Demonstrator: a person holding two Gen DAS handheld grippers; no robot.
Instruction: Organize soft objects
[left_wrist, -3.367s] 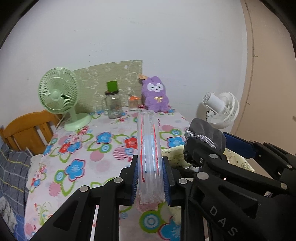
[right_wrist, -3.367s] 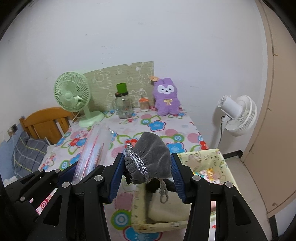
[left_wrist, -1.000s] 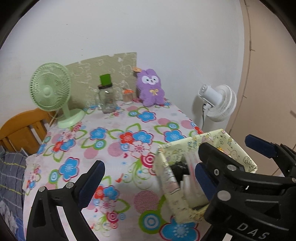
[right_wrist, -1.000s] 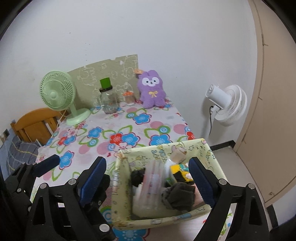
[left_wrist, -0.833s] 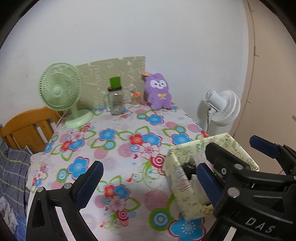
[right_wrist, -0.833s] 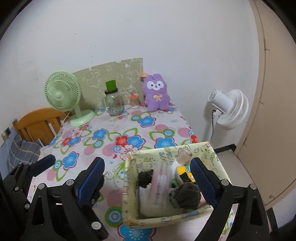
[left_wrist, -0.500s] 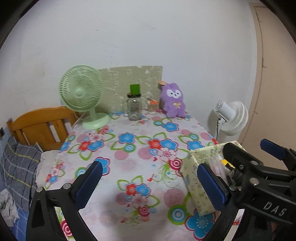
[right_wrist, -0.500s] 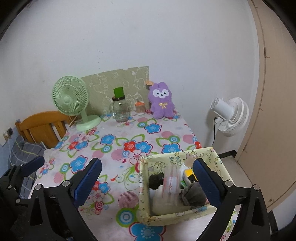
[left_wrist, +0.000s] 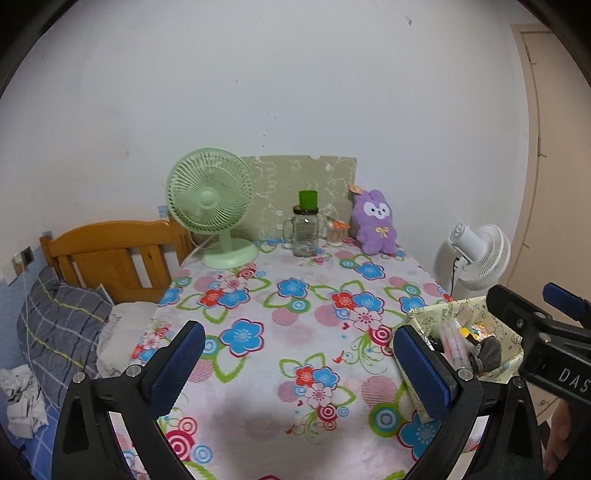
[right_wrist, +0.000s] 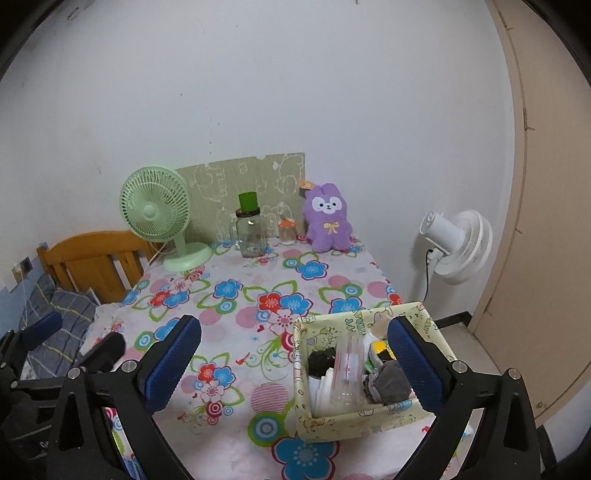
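A yellow patterned fabric box (right_wrist: 317, 424) stands at the table's front right; it also shows in the left wrist view (left_wrist: 424, 321). In it stand a clear red-striped packet (right_wrist: 345, 365), a grey pouch (right_wrist: 388, 380), a black soft item (right_wrist: 320, 360) and a yellow item (right_wrist: 380, 349). My right gripper (right_wrist: 295, 363) is open and empty, above the table and the box. My left gripper (left_wrist: 295, 363) is open and empty, above the floral tablecloth, left of the box. A purple plush bunny (right_wrist: 328, 223) sits at the back of the table against the wall.
A green desk fan (right_wrist: 162, 221), a glass jar with a green lid (right_wrist: 251, 232) and a small orange-topped jar (right_wrist: 287, 229) stand along the back. A white fan (right_wrist: 458, 245) stands on the floor at right. A wooden bed frame (left_wrist: 110, 254) and bedding lie at left.
Both grippers let go of the packet and the grey pouch, which now sit in the box. Both have pulled back and up from the table, still open.
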